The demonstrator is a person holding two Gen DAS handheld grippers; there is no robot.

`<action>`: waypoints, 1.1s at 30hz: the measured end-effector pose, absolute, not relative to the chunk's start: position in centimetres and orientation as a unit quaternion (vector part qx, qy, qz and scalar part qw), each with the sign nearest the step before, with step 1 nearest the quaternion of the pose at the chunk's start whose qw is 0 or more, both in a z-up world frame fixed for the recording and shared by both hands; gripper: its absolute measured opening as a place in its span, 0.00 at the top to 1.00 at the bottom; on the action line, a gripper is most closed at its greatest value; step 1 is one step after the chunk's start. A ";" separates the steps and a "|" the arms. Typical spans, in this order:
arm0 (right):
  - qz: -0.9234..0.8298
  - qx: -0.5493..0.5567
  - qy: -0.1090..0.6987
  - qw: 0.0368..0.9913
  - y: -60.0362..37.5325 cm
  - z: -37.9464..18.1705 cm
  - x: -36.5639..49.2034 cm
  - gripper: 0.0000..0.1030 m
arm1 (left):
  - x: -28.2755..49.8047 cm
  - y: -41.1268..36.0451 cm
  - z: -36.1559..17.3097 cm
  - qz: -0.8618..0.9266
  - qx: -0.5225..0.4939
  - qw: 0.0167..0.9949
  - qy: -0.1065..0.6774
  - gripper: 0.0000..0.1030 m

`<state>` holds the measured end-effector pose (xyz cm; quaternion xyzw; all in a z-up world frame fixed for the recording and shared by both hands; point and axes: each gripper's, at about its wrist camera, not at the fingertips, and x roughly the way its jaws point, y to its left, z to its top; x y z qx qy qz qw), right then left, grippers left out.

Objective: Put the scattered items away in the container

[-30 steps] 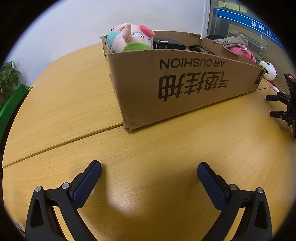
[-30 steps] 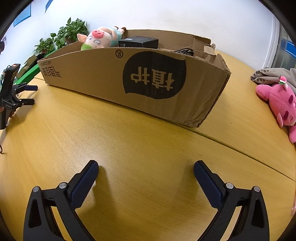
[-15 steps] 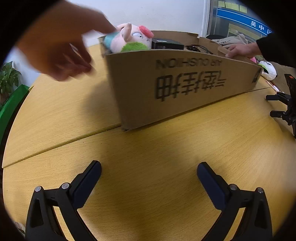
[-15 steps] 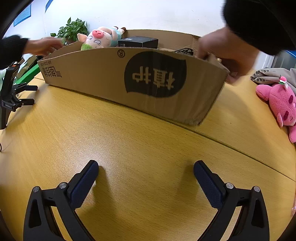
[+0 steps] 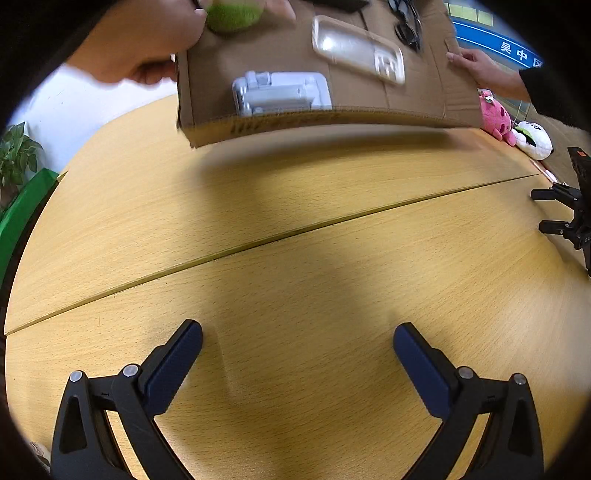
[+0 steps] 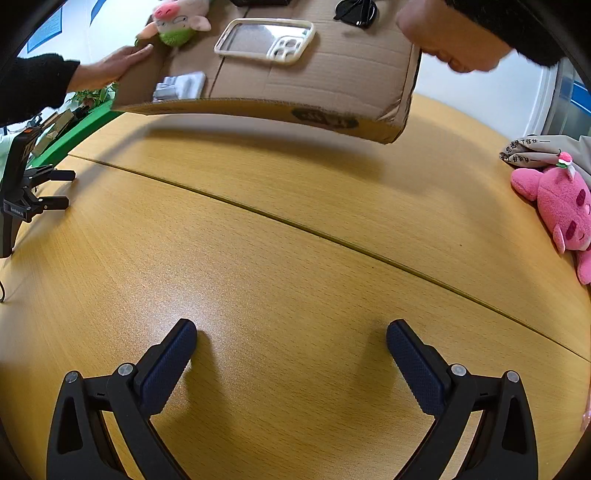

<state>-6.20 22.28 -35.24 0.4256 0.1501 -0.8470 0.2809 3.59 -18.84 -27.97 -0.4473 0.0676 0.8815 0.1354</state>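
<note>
1. Two bare hands, one [image 6: 110,68] at the plush end and one [image 6: 443,40] at the other, tilt the cardboard box [image 6: 332,74] off the wooden table [image 6: 295,240], opening toward the cameras.
2. Inside lie a pig plush [image 6: 177,22], a clear phone case [image 6: 264,40], a grey plastic part [image 6: 181,86] at the lower lip, and a black tangle, perhaps a cable [image 6: 356,13].
3. Risk: tilted further, the contents slide out; the case could skid over the table edge.
4. Left gripper [image 5: 297,365] and right gripper [image 6: 291,360] rest on the table, fingers spread wide, holding nothing.
5. Risk: falling items may land on these idle grippers.
</note>
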 end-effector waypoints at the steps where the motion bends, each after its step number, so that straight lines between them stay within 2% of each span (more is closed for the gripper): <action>1: -0.847 0.426 0.150 0.281 22.3 -35.2 -6.2 0.00 | 3.6 -18.8 -28.0 0.882 -0.447 0.136 0.068 0.00; 33: -0.845 0.428 0.151 0.281 22.4 -33.8 -5.5 0.00 | 4.6 -20.2 -28.8 0.880 -0.446 0.145 0.074 0.00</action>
